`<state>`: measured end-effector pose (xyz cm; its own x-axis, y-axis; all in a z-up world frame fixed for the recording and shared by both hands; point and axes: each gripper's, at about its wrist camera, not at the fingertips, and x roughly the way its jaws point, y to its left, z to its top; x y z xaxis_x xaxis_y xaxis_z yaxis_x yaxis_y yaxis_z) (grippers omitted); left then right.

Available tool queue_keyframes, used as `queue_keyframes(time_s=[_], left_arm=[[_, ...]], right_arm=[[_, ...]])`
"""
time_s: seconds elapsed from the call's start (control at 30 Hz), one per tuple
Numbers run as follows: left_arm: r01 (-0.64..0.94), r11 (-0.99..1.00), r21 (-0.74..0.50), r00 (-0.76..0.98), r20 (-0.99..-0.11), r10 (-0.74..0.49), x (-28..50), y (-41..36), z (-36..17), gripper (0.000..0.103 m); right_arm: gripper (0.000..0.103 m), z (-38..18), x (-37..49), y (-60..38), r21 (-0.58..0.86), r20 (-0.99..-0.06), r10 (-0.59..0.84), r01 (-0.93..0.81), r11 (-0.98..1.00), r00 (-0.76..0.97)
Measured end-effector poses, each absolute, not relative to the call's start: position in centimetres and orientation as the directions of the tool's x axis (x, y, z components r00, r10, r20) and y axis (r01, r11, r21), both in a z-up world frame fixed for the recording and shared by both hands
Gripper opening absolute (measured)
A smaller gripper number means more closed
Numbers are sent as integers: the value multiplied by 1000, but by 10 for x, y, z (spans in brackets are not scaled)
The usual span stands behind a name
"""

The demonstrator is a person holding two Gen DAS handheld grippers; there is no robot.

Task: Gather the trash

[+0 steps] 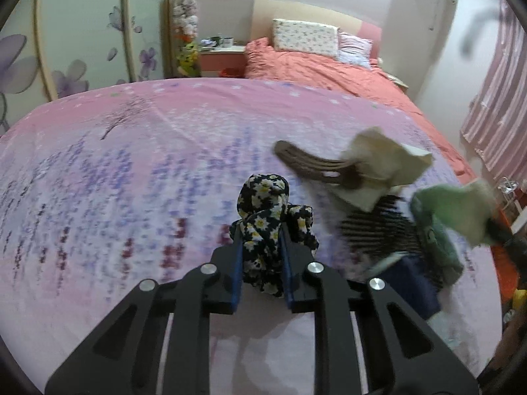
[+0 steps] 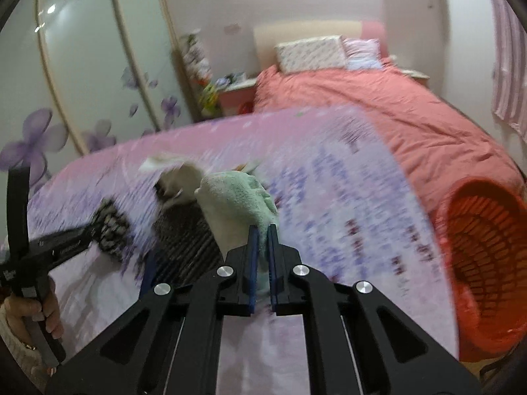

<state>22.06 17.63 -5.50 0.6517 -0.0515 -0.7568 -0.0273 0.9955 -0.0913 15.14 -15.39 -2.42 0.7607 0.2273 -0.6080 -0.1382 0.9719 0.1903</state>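
Note:
My left gripper [image 1: 260, 240] is shut on a black daisy-print cloth [image 1: 263, 204] and holds it above the pink bedsheet [image 1: 131, 164]. My right gripper [image 2: 262, 230] is shut on a pale green towel-like cloth [image 2: 237, 194], which also shows in the left wrist view [image 1: 448, 204]. A black-and-white striped cloth [image 1: 372, 227] lies on the sheet between them, with a navy item [image 1: 408, 283] beside it. A cream paper or cloth [image 1: 382, 161] and a brown slipper-like sole [image 1: 313, 164] lie just beyond. In the right wrist view my left gripper [image 2: 98, 230] is at the left with the daisy cloth [image 2: 112, 227].
An orange plastic basket [image 2: 487, 263] stands at the bed's right edge. A coral quilt [image 2: 395, 108] and pillows [image 1: 306, 36] lie at the bed's head. A nightstand [image 1: 220, 56] and a flower-printed wardrobe [image 1: 82, 33] stand at the left. A striped curtain [image 1: 494, 115] hangs at the right.

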Motion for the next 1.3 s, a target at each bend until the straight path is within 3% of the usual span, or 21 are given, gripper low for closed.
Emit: queue_keyframes(time_s=[0.1,0.47,0.57,0.63,0.7,0.73,0.97,1.17,1.3], left_arm=[[-43,997,-66,639,-769,-24,223,181,-61,21],[-38,998,-42,633,-774,-8,227,173,-67,25],[-38,998,-44,631,-776,-10,229,173,-68,27],[-38,998,-46,630,-776,-12,230,172,-68,29],[-36,998,-51,630,-776,-17,232,171,-68,33],[-36,998,-54,630,-776,-19,232,172,-68,34],[-26,998,-66,637,-770,-34,232,173,-70,58],[-18,998,-64,636,-771,-38,231,170,-71,62],[-6,998,-65,645,-763,-46,228,166,-68,65]], right_arm=[[6,-22,154,-170,185,-598,175,-78,980,782],[6,-50,175,-204,78,-694,-83,189,979,715],[7,-52,179,-206,138,-700,0,136,981,714],[16,-52,181,-204,177,-696,60,90,980,715],[51,-52,184,-199,186,-696,85,64,980,713],[58,-53,187,-197,185,-695,90,56,981,714],[83,-66,211,-191,149,-743,49,93,984,668],[79,-77,223,-186,110,-779,26,96,989,627],[40,-76,219,-177,61,-760,3,67,996,650]])
